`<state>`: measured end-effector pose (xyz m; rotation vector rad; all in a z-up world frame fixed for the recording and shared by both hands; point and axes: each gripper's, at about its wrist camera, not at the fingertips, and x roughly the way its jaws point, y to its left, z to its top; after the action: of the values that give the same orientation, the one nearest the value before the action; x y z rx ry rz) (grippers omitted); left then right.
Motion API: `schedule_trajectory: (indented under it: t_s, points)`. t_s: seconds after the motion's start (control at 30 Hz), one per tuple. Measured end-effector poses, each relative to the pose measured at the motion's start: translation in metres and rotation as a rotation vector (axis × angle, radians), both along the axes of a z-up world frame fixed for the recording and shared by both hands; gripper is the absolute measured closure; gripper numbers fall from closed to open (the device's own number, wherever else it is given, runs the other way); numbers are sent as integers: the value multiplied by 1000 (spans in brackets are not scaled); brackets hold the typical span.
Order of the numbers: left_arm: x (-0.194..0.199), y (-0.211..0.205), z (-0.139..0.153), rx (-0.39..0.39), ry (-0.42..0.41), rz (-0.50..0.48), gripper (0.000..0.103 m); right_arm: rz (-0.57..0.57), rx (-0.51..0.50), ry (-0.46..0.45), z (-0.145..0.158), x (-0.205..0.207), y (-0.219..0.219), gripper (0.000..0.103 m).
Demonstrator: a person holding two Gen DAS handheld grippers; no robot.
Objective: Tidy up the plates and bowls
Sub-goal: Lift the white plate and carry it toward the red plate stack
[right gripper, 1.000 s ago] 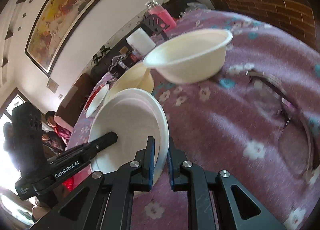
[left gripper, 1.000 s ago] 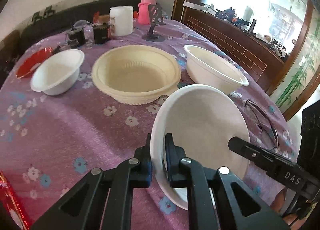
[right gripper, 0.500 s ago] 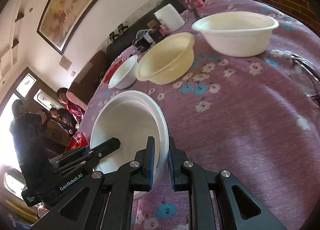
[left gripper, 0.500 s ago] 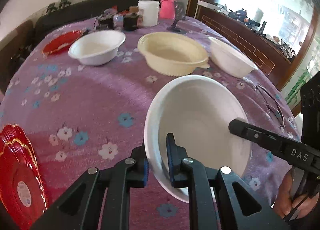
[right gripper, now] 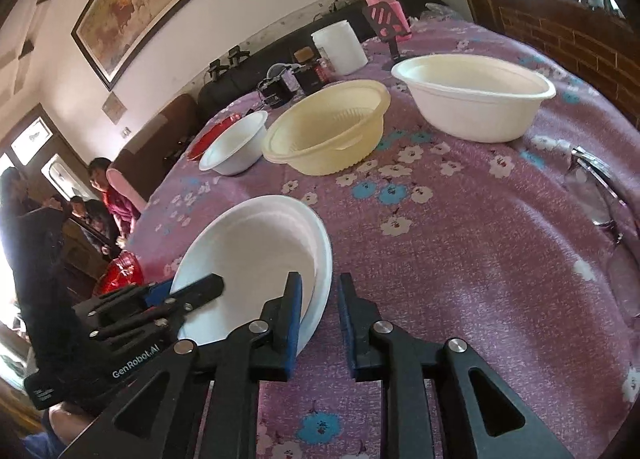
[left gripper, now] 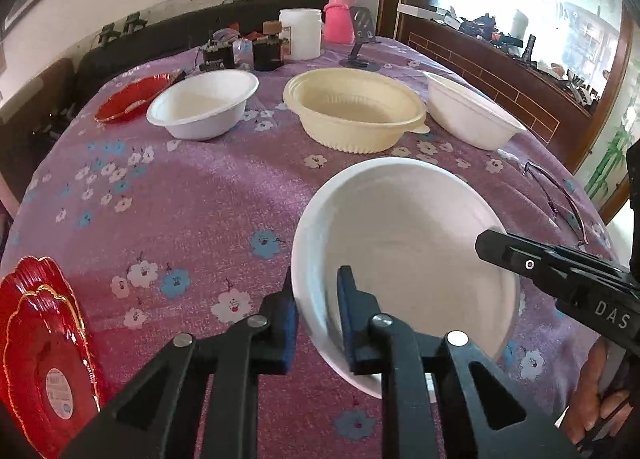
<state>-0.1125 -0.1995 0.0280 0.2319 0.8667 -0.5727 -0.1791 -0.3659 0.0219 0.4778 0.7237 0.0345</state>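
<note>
**Item under handling.** The shallow white disposable dish (left gripper: 400,239) sits on the near side of the cream ribbed plastic bowl (left gripper: 356,115), well apart from it, over the purple flowered tablecloth (left gripper: 180,199). It is tilted. Whether its underside touches the cloth cannot be told.

**Left gripper** (left gripper: 316,275). The jaws have just been opening. The dish's rim stands between the pads on the side of the dish farthest from the cream bowl. Whether the pads still bite cannot be told.

**Right gripper** (right gripper: 319,279). It is clenched on the same rim, a little further round. The thin lip lies against the inner pad (the pinch is narrow).

**Handling judgement.** The dish looks like moulded foam or pulp. It is probably very light, fairly stiff across the base and easily dented or creased at the lip. A firm pinch could crush it and a slack one could let it swivel. The rolled rim is the sound place to take hold, with the pads set square across it and not on the sloping wall.

**Other stock.**
- A white deep bowl (left gripper: 204,107) stands left of the cream bowl.
- A second white bowl (left gripper: 472,119) stands right of it.
- The red scalloped plates (left gripper: 44,359) lie far to its near left.
</note>
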Motion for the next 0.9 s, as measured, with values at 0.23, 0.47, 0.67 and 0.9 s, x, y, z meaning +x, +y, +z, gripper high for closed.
schedule_trajectory:
  t_s: [0.23, 0.47, 0.67, 0.9]
  points:
    - [-6, 1, 6, 13, -46, 7, 86, -1, -4, -25, 4, -2, 1, 90]
    - [-10, 6, 12, 24, -84, 26, 86, 9, -3, -37, 7, -1, 8, 90]
    - [-10, 16, 17, 22, -108, 48, 86, 28, -10, -46, 11, 3, 17, 90]
    - [-12, 33, 23, 10, -130, 81, 86, 58, -23, -57, 17, 6, 34, 90]
